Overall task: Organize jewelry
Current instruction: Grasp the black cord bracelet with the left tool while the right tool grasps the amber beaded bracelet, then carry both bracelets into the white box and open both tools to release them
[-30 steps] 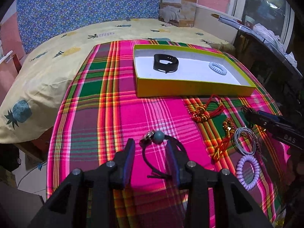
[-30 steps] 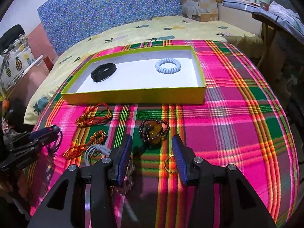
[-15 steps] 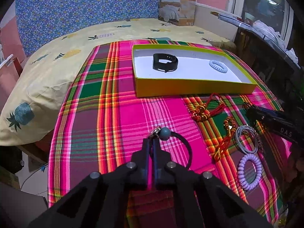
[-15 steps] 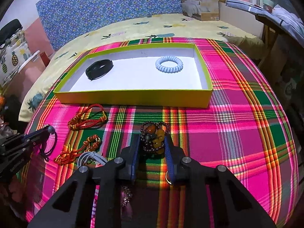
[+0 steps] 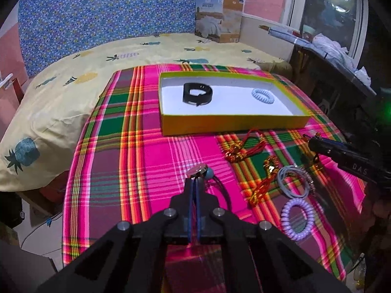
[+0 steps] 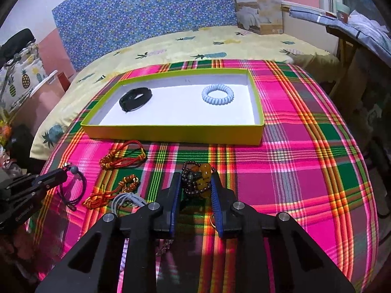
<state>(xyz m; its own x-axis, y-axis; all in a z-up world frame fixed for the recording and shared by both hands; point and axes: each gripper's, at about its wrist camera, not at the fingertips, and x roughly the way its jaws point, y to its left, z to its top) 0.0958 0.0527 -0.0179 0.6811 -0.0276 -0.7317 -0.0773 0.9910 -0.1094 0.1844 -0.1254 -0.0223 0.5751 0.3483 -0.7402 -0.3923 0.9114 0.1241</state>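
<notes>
My left gripper (image 5: 195,179) is shut on a black cord bracelet (image 5: 224,193), pinched beside its grey bead (image 5: 209,172); the right wrist view also shows this left gripper (image 6: 66,171). My right gripper (image 6: 196,183) is shut on a dark bead bracelet with amber beads (image 6: 199,179), low over the plaid cloth. Beyond both stands a yellow-green box (image 5: 234,122) (image 6: 171,134) with a white floor. It holds a black band (image 5: 197,94) (image 6: 135,99) and a pale blue spiral hair tie (image 5: 262,96) (image 6: 217,94).
On the cloth between the grippers lie a red knotted cord (image 5: 242,150) (image 6: 122,157), an orange-beaded red cord (image 5: 265,180) (image 6: 112,191), grey elastic ties (image 5: 292,182) (image 6: 124,201) and a lilac spiral tie (image 5: 297,219). The cloth drops away at left and right; the bed lies behind.
Both grippers stood open a second ago. The left has shut on the black cord bracelet and the right on the bead bracelet. Neither hand has shifted much.
</notes>
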